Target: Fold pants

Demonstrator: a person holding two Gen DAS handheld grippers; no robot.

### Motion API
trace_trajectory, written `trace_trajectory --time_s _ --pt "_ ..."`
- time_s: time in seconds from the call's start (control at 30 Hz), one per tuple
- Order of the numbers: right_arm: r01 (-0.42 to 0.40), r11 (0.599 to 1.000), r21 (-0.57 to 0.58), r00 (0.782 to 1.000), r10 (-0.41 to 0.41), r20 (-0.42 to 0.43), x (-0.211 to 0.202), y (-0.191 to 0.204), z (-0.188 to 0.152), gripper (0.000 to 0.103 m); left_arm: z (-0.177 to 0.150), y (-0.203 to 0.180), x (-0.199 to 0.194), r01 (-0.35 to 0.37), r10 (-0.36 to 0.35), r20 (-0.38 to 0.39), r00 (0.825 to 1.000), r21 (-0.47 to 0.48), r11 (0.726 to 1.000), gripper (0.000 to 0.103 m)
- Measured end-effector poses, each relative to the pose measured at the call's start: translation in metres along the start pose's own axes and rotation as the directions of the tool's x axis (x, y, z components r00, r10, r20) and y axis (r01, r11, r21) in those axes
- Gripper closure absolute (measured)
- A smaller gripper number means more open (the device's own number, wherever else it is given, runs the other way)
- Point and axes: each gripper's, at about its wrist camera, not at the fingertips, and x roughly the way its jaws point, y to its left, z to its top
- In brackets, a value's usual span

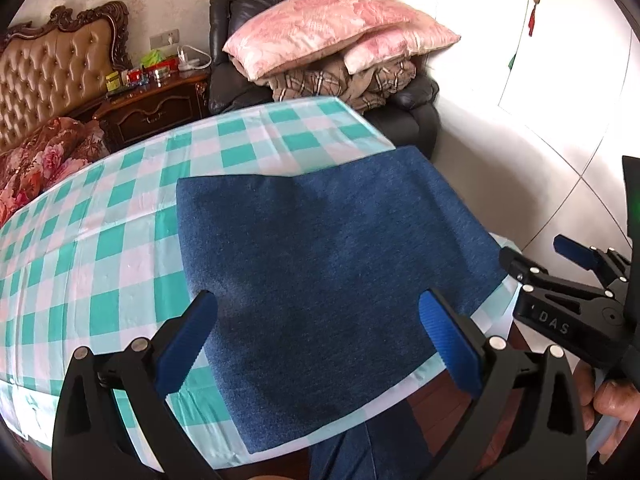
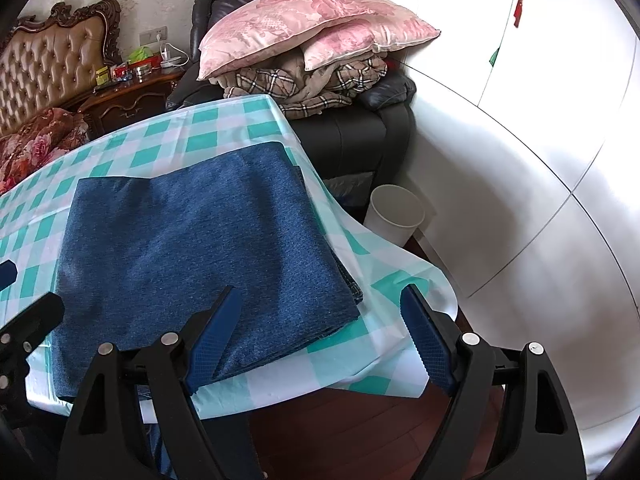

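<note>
Left wrist view: one pair of blue pants [image 1: 320, 276], already folded to a flat rectangle, lies on the checked tablecloth [image 1: 100, 240] toward the near right corner of the table, its near edge almost flush with the table's near edge. Probably parked there for easy reach from the standing side. The left gripper [image 1: 318, 344] hangs over the near edge of the pants with jaws apart, nothing between them, pads clear of the cloth; it reads as a let-go or waiting pose. The right gripper [image 1: 548, 260] shows at the right, off the table's right edge, held by a hand [image 1: 612, 404]. Count: one garment, two grippers, one hand visible. Two pink pillows [image 1: 332, 36] sit stacked on a plaid blanket on the dark armchair beyond the far edge.

Right wrist view: same pants [image 2: 192, 248], several layers showing at the right side of the stack, so the fold looks finished or nearly so. The right gripper's jaws stand wide apart, empty, its left finger over the near right corner of the pants and its right finger over the bare tablecloth. One white bin [image 2: 394, 216] stands on the floor past the right edge. Part of the left gripper is at the left border.
</note>
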Motion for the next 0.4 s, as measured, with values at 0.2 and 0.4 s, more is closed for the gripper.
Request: trace_trajectory --time_s 0.2,0.4 --pt "0.002 1.000 0.002 1.000 -0.002 -0.003 0.0005 0.0019 -0.0011 0.024 0.0012 0.0013 0.0027 0.030 -0.030 -0.014 0.999 -0.006 1.000 0.002" --pt "0.002 1.000 -0.002 1.000 -0.002 -0.002 0.0001 0.0027 -0.0001 0.024 0.0012 0.0066 0.0042 0.026 -0.027 -0.033 0.999 -0.030 0.999 0.002"
